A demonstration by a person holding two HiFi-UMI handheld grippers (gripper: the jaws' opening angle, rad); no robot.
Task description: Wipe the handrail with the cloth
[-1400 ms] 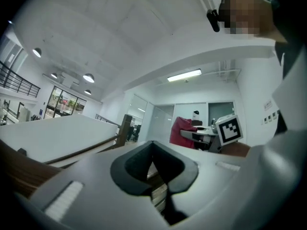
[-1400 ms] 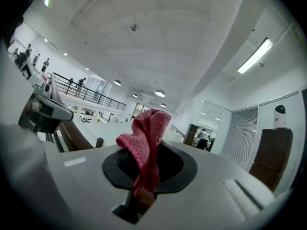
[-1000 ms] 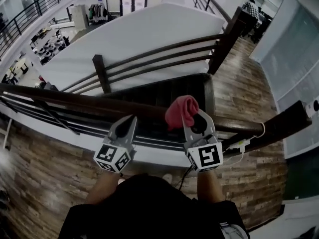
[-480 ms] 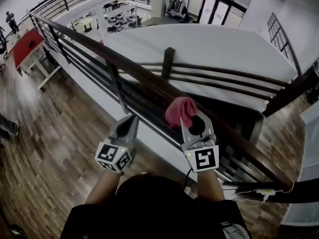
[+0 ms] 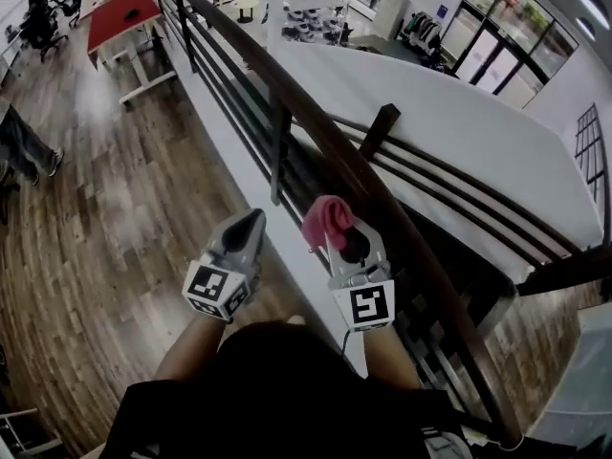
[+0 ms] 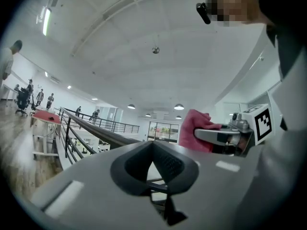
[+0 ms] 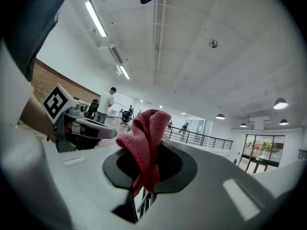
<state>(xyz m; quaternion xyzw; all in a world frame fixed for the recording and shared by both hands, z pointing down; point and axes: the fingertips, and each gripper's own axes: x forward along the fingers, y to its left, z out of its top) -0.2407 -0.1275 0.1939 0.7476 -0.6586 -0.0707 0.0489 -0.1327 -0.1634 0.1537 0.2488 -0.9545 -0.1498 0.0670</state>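
Note:
The dark wooden handrail point(image 5: 316, 127) runs diagonally from the upper left to the lower right. My right gripper point(image 5: 332, 235) is shut on a bunched pink-red cloth point(image 5: 325, 218), held just left of the rail; whether they touch is hidden. In the right gripper view the cloth point(image 7: 146, 138) hangs out between the closed jaws of the right gripper point(image 7: 147, 163). My left gripper point(image 5: 252, 222) sits shut and empty beside it, over the floor side. The left gripper view shows the left gripper point(image 6: 153, 147) closed, with the cloth point(image 6: 194, 128) and the handrail point(image 6: 98, 131) beyond.
Below the rail run dark horizontal bars and a post point(image 5: 278, 151). A second railing point(image 5: 449, 185) borders a stairwell beside a white wall point(image 5: 449, 113). A red table point(image 5: 120, 12) and a seated person point(image 5: 21, 146) are on the wooden floor point(image 5: 115, 228) at left.
The head view has swung left, so the handrail now slants from upper left to lower right. Both grippers keep their pose; the cloth stays in the right one.

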